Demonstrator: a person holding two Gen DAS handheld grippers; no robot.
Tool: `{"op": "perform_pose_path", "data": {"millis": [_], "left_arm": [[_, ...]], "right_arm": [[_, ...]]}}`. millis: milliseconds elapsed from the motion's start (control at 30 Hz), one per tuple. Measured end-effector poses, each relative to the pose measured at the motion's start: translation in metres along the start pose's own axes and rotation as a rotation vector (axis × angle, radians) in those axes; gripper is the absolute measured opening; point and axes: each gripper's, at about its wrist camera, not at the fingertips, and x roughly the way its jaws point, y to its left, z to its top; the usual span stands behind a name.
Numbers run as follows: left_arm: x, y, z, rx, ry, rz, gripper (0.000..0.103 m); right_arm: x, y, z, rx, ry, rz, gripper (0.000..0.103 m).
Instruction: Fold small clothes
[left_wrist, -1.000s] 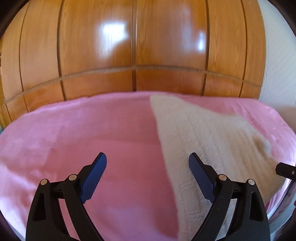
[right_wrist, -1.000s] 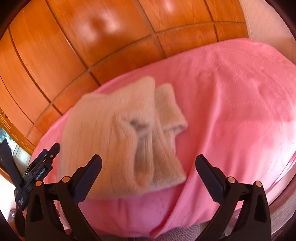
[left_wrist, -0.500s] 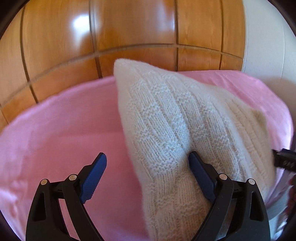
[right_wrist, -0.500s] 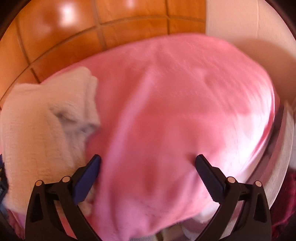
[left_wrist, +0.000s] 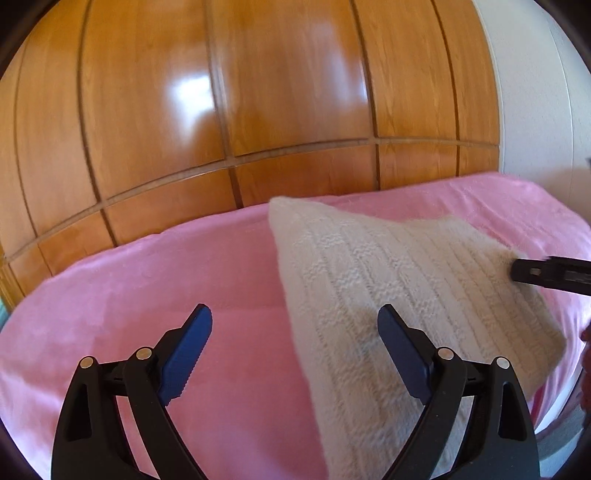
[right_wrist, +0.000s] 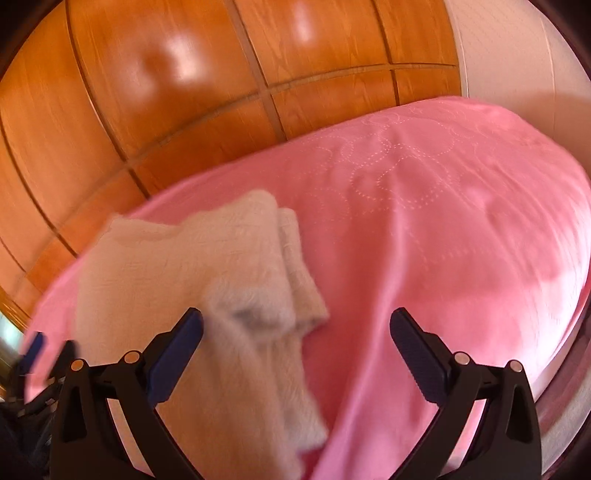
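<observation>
A cream knitted sweater (left_wrist: 399, 295) lies folded on the pink bedspread (left_wrist: 166, 295). My left gripper (left_wrist: 295, 347) hovers open over its left edge, with the right finger above the knit and nothing between the fingers. In the right wrist view the same sweater (right_wrist: 177, 280) shows its folded sleeves (right_wrist: 295, 273) on top. My right gripper (right_wrist: 295, 347) is open just above the sweater's near right part, holding nothing. The right gripper's black tip (left_wrist: 546, 275) shows at the left wrist view's right edge, over the sweater's far corner.
A glossy wooden panelled wardrobe (left_wrist: 258, 92) stands behind the bed. A white wall (right_wrist: 517, 66) is at the right. The pink bedspread (right_wrist: 461, 221) stretches bare to the right of the sweater. The bed's edge falls away at the lower right.
Both grippers have kept swinging. The left one pulled back from the sweater. The right one turned back left, bringing the sweater under its fingers again. Both stayed open.
</observation>
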Motion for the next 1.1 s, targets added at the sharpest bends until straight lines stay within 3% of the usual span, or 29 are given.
{"op": "perform_pose_path", "data": {"millis": [67,200,367,533,733,867,933,1033,1100], "left_arm": [[0.014,-0.009,-0.007,0.053,0.046,0.006,0.091],[0.016,-0.016,-0.019,0.109,0.021,0.013,0.092],[0.007,-0.006,-0.014,0.066,0.055,-0.034,0.092],[-0.004,0.006,0.02,0.004,0.016,-0.059,0.092],[0.02,-0.012,0.061,0.06,0.011,-0.071,0.092],[0.077,-0.026,0.06,0.129,0.111,0.055,0.092],[0.098,-0.015,0.049,0.069,0.128,0.056,0.092],[0.116,0.012,0.035,-0.115,0.203,-0.047,0.093],[0.118,0.019,0.03,-0.163,0.206,-0.086,0.093]], "right_arm": [[0.023,0.001,0.007,-0.051,0.021,-0.043,0.101],[0.053,0.001,0.012,-0.089,0.026,-0.058,0.101],[0.053,-0.001,0.006,-0.073,-0.012,-0.063,0.101],[0.051,-0.004,0.003,-0.05,-0.028,-0.053,0.101],[0.05,-0.003,-0.001,-0.046,-0.052,-0.049,0.101],[0.048,-0.003,-0.003,-0.044,-0.058,-0.048,0.101],[0.048,-0.003,-0.003,-0.046,-0.062,-0.042,0.101],[0.048,-0.002,-0.006,-0.055,-0.077,-0.037,0.101],[0.049,-0.002,-0.006,-0.056,-0.086,-0.033,0.101]]}}
